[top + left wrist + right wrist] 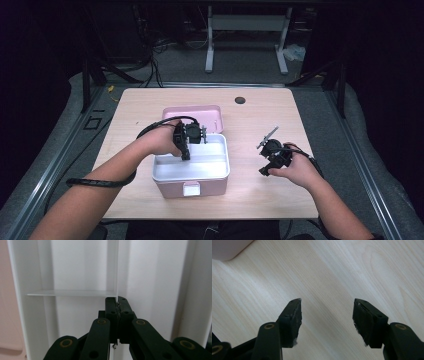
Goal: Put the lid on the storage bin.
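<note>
A pink box (172, 188) stands open on the wooden table, with a white insert tray (216, 169) seated in it. My left gripper (185, 153) reaches down into the tray's left part. In the left gripper view, that gripper (117, 302) is shut on the tray's thin upright divider (117, 270); a cross divider (72, 293) branches off to the left. My right gripper (265, 169) hovers over bare table to the right of the box. In the right gripper view it (327, 315) is open, with nothing but wood grain between its jaws.
The box's pink lid (210, 114) lies flat just behind the box. A small dark round hole (240, 100) sits near the table's far edge. A pink corner of the box (227, 250) shows at the top left of the right gripper view.
</note>
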